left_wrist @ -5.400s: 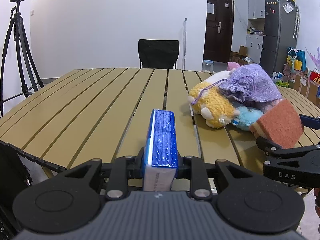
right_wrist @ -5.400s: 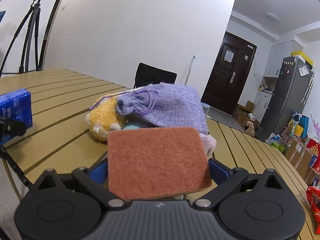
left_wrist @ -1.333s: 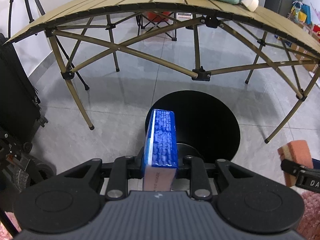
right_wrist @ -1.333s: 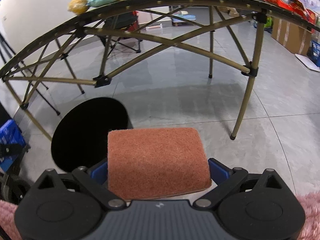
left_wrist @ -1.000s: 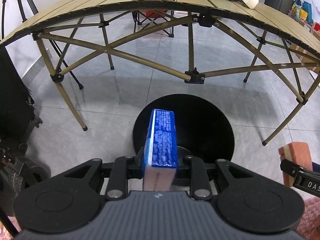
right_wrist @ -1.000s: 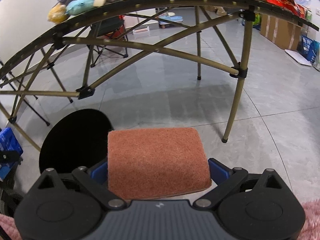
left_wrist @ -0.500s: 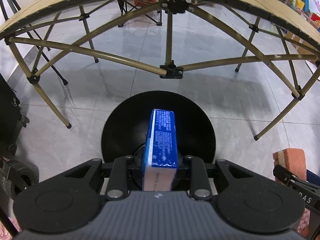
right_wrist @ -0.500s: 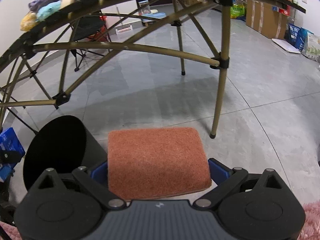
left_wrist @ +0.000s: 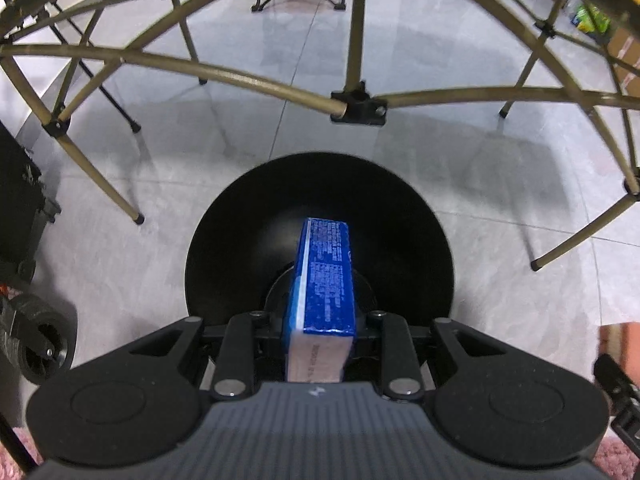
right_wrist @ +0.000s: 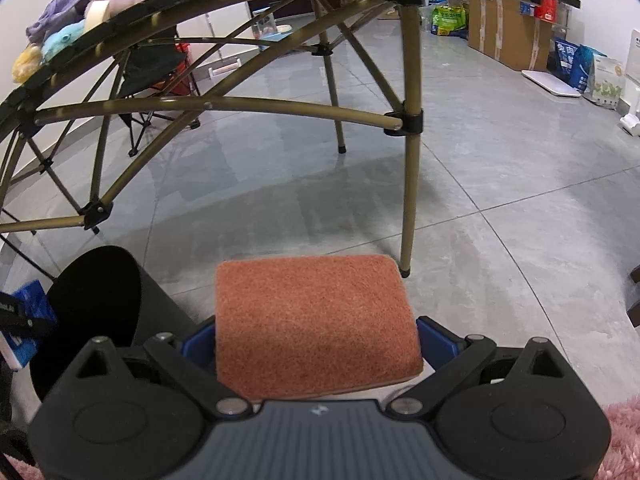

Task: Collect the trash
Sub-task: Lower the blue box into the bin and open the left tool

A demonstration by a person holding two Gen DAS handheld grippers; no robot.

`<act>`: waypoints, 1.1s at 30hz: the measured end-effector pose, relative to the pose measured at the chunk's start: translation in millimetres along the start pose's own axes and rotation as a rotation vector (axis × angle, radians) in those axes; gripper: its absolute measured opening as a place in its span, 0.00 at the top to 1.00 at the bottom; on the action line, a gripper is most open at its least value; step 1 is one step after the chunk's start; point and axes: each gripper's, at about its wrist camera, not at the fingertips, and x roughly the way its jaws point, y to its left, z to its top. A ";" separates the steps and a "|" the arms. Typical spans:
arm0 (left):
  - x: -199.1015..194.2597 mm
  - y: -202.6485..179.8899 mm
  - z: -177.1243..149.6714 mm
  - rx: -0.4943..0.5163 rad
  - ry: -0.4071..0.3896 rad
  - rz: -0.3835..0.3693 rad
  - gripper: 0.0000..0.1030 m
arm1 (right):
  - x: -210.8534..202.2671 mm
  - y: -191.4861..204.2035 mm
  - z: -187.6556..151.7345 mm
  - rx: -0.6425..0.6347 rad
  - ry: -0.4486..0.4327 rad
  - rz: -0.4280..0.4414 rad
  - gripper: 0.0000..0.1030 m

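My left gripper (left_wrist: 320, 320) is shut on a blue box (left_wrist: 325, 280) held upright on its narrow edge. It hangs directly over the round mouth of a black trash bin (left_wrist: 248, 216) on the floor. My right gripper (right_wrist: 316, 344) is shut on a rust-orange scouring sponge (right_wrist: 316, 320); the sponge hides its fingers. In the right wrist view the trash bin (right_wrist: 100, 300) stands at the lower left, with the blue box (right_wrist: 30, 300) at its left rim. The sponge (left_wrist: 620, 344) shows at the right edge of the left wrist view.
A folding table's tan legs and cross braces (left_wrist: 352, 100) arch over the grey tile floor. Plush toys (right_wrist: 60, 36) lie on the tabletop. A leg (right_wrist: 410, 168) stands just beyond the sponge. Black wheeled gear (left_wrist: 36, 340) is at the left; boxes and bags (right_wrist: 520, 36) line the far right.
Both grippers have sunk toward the floor. The left one has carried the blue box forward until the bin mouth lies right beneath it. The right one has drifted right with the sponge.
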 end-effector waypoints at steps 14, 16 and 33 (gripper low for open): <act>13.0 -2.0 1.7 -0.010 0.048 0.002 0.74 | 6.9 -12.2 2.4 0.036 0.010 -0.015 0.03; 12.2 -1.7 1.7 -0.016 0.044 0.004 0.50 | 8.3 -12.0 3.3 0.041 0.010 -0.015 0.03; 7.9 8.6 -1.2 -0.057 0.039 0.025 0.00 | 3.3 -11.5 1.0 0.031 0.012 0.001 0.03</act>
